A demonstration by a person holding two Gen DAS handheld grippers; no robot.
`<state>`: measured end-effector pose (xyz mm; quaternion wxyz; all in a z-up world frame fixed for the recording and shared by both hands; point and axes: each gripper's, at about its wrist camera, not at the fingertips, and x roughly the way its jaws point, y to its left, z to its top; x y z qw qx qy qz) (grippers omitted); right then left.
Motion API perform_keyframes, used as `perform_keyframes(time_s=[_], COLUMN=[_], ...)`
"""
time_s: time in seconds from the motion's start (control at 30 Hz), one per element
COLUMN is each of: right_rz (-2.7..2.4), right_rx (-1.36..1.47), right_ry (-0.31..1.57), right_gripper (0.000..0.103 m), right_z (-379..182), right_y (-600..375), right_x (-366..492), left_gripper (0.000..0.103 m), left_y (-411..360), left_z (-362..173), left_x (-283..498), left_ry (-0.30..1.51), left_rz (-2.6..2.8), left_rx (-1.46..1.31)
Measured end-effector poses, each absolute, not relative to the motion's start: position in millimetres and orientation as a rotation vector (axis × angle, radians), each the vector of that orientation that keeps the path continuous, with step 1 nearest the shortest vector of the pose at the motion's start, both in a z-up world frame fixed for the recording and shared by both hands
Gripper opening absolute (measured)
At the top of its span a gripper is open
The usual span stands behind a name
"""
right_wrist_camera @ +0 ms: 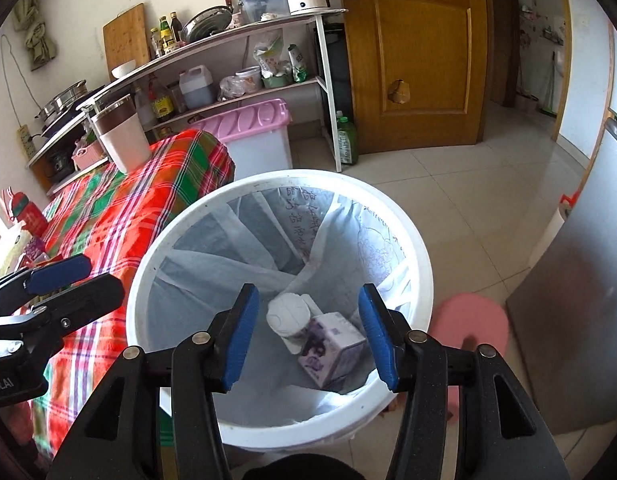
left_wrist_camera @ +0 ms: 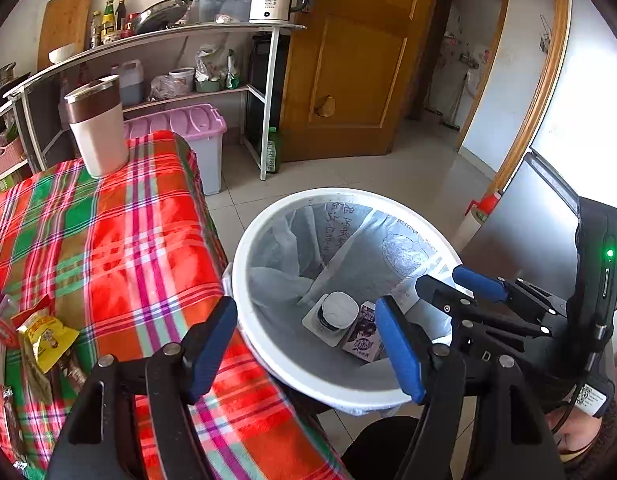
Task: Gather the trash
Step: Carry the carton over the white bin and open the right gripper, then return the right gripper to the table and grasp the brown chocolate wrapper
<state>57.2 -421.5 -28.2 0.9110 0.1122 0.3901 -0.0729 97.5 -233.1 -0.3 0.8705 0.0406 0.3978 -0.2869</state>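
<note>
Both wrist views look down, close, sharing the bin (left_wrist_camera: pixel 244 264) and table (right_wrist_camera: pixel 120 216).

The bin (right_wrist_camera: pixel 412 248) stands on the floor just beside the table's (left_wrist_camera: pixel 148 248) right edge. In it lie a cup (right_wrist_camera: pixel 286 314) and, touching it, a carton (right_wrist_camera: pixel 334 346). A tumbler (left_wrist_camera: pixel 97 124) stands at the table's far edge; wrappers (left_wrist_camera: pixel 44 336) lie at its near left corner.
</note>
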Motion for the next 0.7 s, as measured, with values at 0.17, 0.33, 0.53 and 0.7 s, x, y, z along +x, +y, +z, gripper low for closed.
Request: perform_keyframes(time_s=[0.17, 0.33, 0.53, 0.7], right_rz=[-0.117, -0.054, 0.024, 0.082], right_rx=[0.241, 0.219, 0.199, 0.171], right_ry=[0.779, 0.752, 0.731, 0.734], right_gripper=[0.053, 0.053, 0.053, 0.053], right_z=[-20.4, -9.8, -0.1, -0.7], right_y=[-403.9, -371.9, -332.6, -299.4], right_x=[52.5, 49.7, 53.0, 58.6], left_gripper=[0.074, 0.076, 0.077, 0.077], left_y=[-201.4, -158.0, -106.5, -66.5], left_z=[4.9, 8.2, 10.8, 8.8], left_x=[90.0, 86.6, 80.6, 74.9], left_ry=[0.812, 0.797, 0.776, 0.763], left_rz=[-0.556, -0.483, -0.379, -0.288], left_rx=[0.058, 0.007, -0.023, -0.030])
